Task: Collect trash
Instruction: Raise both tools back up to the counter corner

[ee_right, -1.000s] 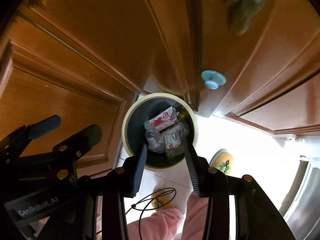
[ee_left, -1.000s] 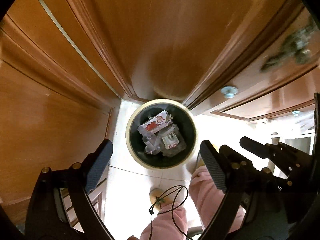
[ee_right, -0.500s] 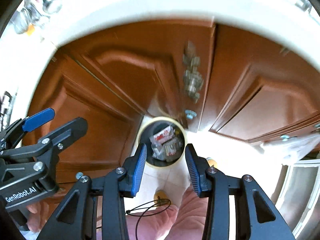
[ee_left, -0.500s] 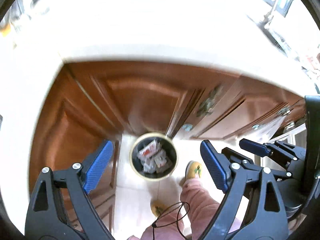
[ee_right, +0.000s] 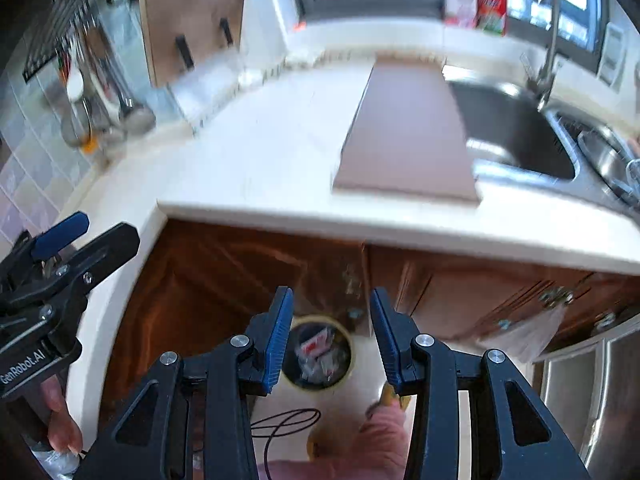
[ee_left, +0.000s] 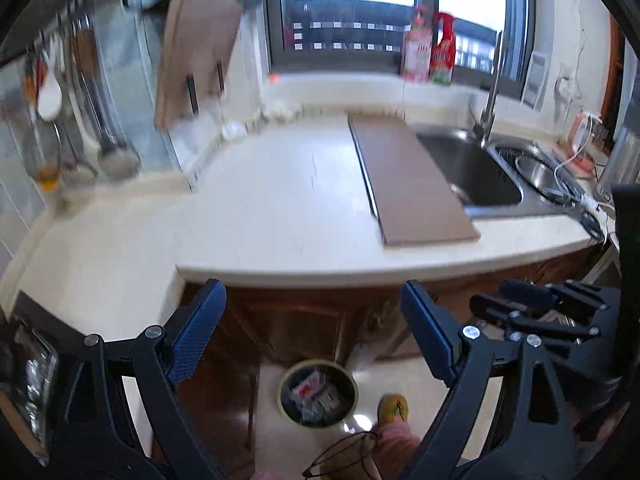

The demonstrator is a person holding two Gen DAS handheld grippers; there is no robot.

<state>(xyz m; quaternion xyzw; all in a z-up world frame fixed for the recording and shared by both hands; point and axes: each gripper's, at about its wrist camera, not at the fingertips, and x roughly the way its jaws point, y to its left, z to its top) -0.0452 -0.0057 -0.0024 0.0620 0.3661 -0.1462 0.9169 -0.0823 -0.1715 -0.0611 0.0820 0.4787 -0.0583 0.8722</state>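
Note:
A round trash bin (ee_left: pixel 318 398) with a pale rim stands on the floor by the brown cabinets, holding wrappers and clear plastic; it also shows in the right wrist view as the bin (ee_right: pixel 320 354). My left gripper (ee_left: pixel 314 330) hangs high above it, open wide, nothing between its blue pads. My right gripper (ee_right: pixel 330 334) is also well above the bin, its jaws a hand's width apart and empty. The left gripper (ee_right: pixel 60 240) shows at the left edge of the right wrist view, held by a hand (ee_right: pixel 60 428).
A cream countertop (ee_left: pixel 280 208) bears a brown board (ee_left: pixel 412 184) beside a steel sink (ee_left: pixel 476 168) with a faucet. Utensils hang on the left wall. Spray bottles (ee_left: pixel 430 48) stand on the window sill. The person's pink-trousered legs and yellow slipper (ee_left: pixel 394 408) are by the bin.
Both grippers have risen from just above the bin to above counter height and tilted up; the countertop, sink and window have come into view. The bin looks much smaller.

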